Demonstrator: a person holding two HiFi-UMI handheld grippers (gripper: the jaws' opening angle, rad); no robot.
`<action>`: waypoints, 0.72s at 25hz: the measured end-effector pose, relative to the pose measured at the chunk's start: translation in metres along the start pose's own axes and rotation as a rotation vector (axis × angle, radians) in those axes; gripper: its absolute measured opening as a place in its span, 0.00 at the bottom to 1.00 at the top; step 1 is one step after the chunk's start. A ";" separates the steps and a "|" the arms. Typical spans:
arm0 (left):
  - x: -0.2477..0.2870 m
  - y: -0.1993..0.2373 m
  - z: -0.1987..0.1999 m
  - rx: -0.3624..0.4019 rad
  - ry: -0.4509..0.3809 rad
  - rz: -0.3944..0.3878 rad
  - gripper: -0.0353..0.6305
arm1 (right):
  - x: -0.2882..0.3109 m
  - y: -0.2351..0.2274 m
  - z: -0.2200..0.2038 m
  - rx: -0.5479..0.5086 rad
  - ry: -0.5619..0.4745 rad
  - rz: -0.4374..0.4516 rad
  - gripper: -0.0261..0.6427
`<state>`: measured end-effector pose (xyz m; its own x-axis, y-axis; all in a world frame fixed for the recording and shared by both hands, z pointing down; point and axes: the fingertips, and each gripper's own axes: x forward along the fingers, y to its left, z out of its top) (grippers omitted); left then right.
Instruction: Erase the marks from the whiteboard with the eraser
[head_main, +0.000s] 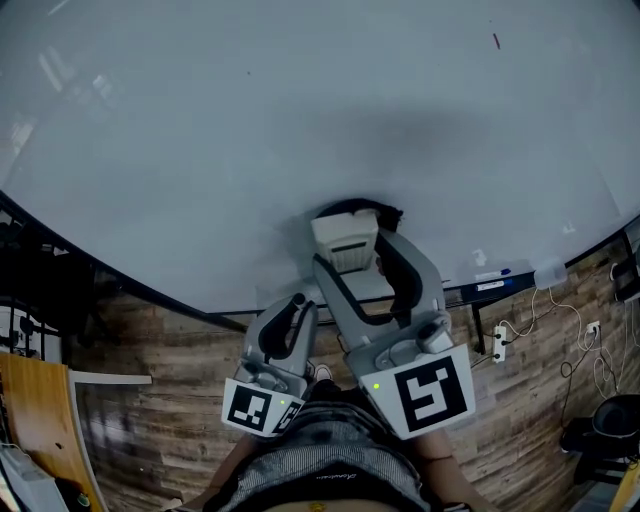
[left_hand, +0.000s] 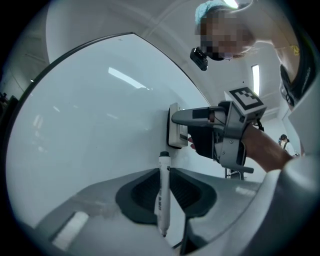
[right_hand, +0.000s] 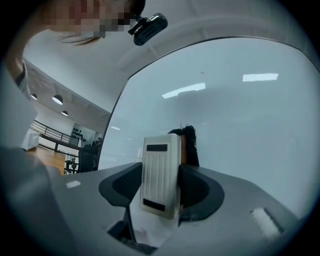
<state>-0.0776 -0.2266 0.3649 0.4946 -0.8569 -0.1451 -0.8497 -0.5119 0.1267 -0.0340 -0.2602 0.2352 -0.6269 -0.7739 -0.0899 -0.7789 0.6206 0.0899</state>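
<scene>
**A:** What is getting lost here?

**B:** The right gripper is covering the lower part of the eraser in the head view. Its dark felt is only peeking out as a fringe behind the white shell. The left gripper is hiding the rear end of the marker, and the print on the barrel is too small to read.

**A:** And the jaws?

**B:** The right ones are clamping the eraser's two long sides. The left ones are pinching the marker's barrel, almost closed.

**A:** Which way is the eraser lying?

**B:** It is sitting against the whiteboard, low and near the middle. Its ribbed back is facing away from the board and its long axis is running up the board, in line with the jaws. The marker is pointing its black cap toward the board; I cannot tell whether it is touching.

**A:** Any marks?

**B:** A tiny red stroke is showing near the top right, well away from the eraser.
</scene>
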 end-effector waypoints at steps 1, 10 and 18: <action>0.000 0.001 0.000 -0.001 -0.001 0.004 0.17 | 0.000 0.000 -0.001 0.007 0.001 0.004 0.40; 0.015 -0.017 -0.004 -0.017 0.002 -0.048 0.17 | -0.022 -0.045 -0.004 0.050 -0.031 -0.039 0.40; 0.022 -0.027 -0.008 -0.026 0.009 -0.083 0.17 | -0.049 -0.085 -0.015 0.118 -0.018 -0.137 0.40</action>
<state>-0.0422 -0.2325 0.3659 0.5651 -0.8118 -0.1475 -0.8006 -0.5827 0.1397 0.0627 -0.2768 0.2466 -0.5140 -0.8506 -0.1107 -0.8528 0.5207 -0.0410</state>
